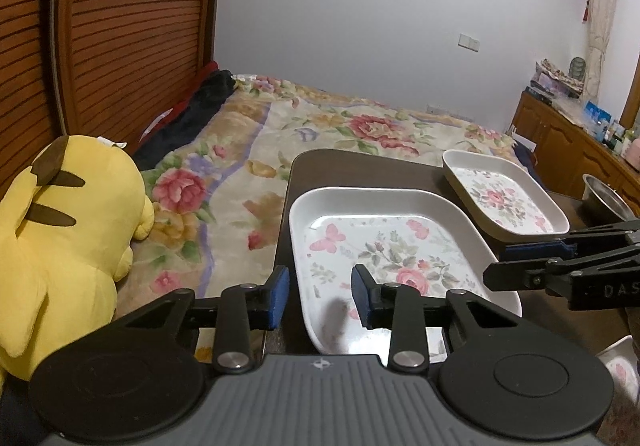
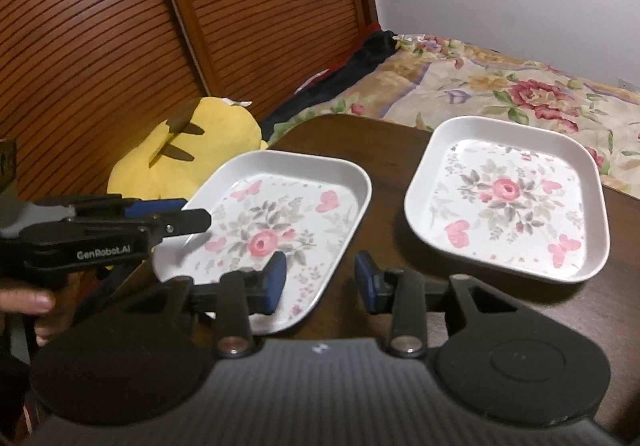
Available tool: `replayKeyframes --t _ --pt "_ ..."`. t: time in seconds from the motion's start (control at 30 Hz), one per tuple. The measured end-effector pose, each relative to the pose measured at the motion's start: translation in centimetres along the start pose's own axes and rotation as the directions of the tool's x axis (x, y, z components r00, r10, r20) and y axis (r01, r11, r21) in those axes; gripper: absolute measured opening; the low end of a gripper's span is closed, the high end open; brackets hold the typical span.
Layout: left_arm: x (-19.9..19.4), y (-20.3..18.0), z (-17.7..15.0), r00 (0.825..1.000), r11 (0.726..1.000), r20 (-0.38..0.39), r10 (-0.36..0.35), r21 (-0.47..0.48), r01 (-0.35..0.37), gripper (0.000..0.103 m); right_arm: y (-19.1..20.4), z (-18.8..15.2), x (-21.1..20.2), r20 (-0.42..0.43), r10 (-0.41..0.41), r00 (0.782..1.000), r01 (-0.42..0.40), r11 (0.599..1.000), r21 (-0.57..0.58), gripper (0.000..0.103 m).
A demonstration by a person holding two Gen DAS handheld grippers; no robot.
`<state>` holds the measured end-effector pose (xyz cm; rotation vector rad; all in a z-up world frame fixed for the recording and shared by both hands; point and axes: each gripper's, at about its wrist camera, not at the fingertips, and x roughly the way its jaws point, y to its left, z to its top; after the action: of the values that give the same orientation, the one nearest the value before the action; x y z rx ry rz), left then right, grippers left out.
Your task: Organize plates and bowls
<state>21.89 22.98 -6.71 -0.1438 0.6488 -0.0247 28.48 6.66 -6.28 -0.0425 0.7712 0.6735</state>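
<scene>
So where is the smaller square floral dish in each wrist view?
Left wrist: the smaller square dish sits right of centre on the dark table, beyond the larger tray.
Right wrist: the dish sits at centre right.
Shared landmark: the yellow plush toy, left in both views.

Support surface: dark brown wooden table (image 2: 384, 174), rounded far corners, butted up against a bed with a floral blanket (image 1: 320, 126). Two white square-ish plates with rose/butterfly print sit flat on the table, apart, bare wood between them. Nearer plate (image 1: 384, 246) lies under the left tool's fingers; smaller plate (image 1: 504, 194) is ahead and to its right. On the bed: yellow plush toy (image 1: 68, 238), left of the left tool.
</scene>
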Motion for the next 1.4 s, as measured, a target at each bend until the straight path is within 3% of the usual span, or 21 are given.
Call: replayKeyframes --t 0.3,0.77,1.07,1.4 --pt "0.2 0.3 -0.3 1.0 1.0 -0.007 0.001 -0.014 -0.002 0.021 0.1 0.0 0.8 -0.03 0.007 1.0 -0.008 1.0 -0.011 0.029" --pt "-0.3 0.0 -0.7 1.0 1.0 -0.023 0.019 -0.023 -0.02 0.016 0.1 -0.1 1.1 -0.053 -0.001 0.999 0.0 1.0 -0.02 0.016" --pt "-1.9 -1.2 -0.7 1.0 1.0 -0.002 0.017 -0.006 -0.017 0.016 -0.3 -0.5 -0.8 -0.018 0.002 1.0 -0.002 1.0 -0.004 0.016" --pt "-4.7 -4.7 -0.1 0.999 0.999 0.045 -0.026 0.041 0.024 0.016 -1.5 -1.6 -6.3 0.076 -0.02 0.997 0.017 0.999 0.042 0.016"
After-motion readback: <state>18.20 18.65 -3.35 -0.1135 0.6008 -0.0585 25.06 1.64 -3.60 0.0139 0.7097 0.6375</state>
